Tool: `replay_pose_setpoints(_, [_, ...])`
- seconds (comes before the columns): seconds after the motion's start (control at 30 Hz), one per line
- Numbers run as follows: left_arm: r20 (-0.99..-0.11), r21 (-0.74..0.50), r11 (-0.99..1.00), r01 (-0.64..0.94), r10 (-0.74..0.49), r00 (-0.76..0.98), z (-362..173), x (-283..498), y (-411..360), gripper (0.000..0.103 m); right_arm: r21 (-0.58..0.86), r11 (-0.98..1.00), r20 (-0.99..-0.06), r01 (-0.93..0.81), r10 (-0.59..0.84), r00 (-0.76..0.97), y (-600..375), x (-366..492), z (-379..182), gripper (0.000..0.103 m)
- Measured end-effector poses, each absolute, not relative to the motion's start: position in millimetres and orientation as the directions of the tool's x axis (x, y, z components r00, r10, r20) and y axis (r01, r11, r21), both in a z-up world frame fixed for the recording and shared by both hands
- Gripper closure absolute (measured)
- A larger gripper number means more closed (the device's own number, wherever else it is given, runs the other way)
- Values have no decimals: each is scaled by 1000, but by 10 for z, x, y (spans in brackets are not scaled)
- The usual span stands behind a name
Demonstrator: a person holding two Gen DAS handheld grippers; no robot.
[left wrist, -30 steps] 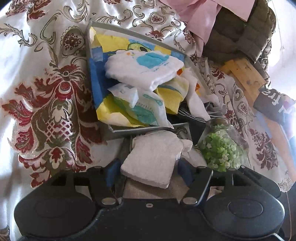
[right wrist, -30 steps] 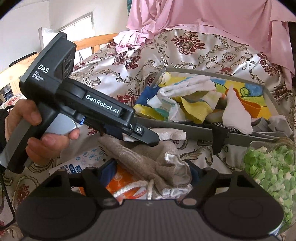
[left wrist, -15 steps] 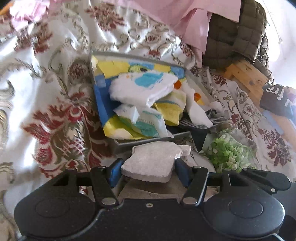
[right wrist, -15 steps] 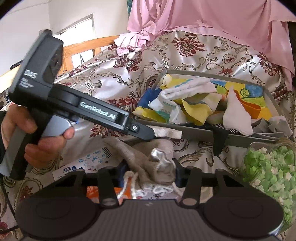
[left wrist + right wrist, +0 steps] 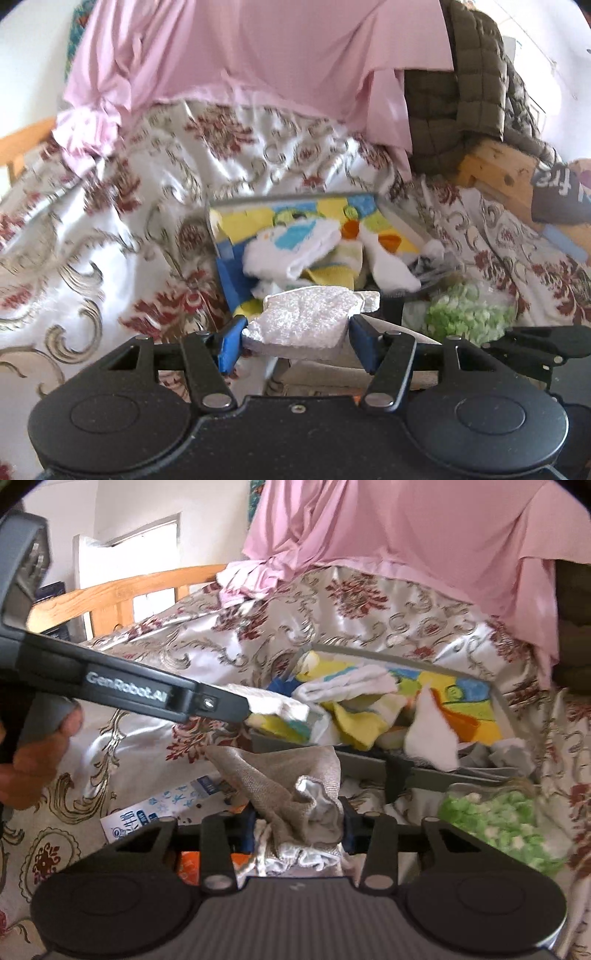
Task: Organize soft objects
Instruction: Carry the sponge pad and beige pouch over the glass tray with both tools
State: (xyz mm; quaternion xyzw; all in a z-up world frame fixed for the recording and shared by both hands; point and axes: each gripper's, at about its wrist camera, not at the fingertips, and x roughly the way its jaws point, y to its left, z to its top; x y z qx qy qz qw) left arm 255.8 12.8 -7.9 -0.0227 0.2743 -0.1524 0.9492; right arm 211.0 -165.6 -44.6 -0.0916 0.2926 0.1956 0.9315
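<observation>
A white, rough-textured folded pad point(image 5: 306, 317) is clamped between the blue pads of my left gripper point(image 5: 295, 330), lifted just in front of the grey tray point(image 5: 295, 197). The tray holds a heap of white, yellow and blue cloths point(image 5: 291, 247). From the right wrist view, the left gripper point(image 5: 258, 709) reaches in from the left with the pad point(image 5: 280, 705) over the tray's near corner. My right gripper point(image 5: 299, 823) is closing its jaws on a bunched beige cloth point(image 5: 280, 782), which sits pinched between the pads.
A bag of green and white pieces point(image 5: 498, 823) lies right of the grippers. A printed packet point(image 5: 155, 808) rests on the floral bedspread point(image 5: 110, 229). Pink fabric point(image 5: 258, 55) and an olive quilted jacket point(image 5: 461, 92) hang behind. A person's hand point(image 5: 37, 760) holds the left gripper.
The left gripper rose and tipped upward with the white pad, up off the beige cloth. The right jaws narrowed onto the beige cloth and lifted it a little.
</observation>
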Motion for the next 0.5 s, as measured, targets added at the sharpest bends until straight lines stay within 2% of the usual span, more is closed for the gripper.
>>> replay_pose_setpoints(0.27, [-404, -139, 970, 198, -238, 883, 130, 2447, 60, 41, -43, 949, -483, -314, 255, 838, -1870, 2099, -221, 58])
replay_pose_setpoints(0.5, [-370, -198, 969, 147, -212, 904, 312, 2943, 42, 41, 44, 962, -393, -268, 264, 881, -2100, 2590, -31, 58])
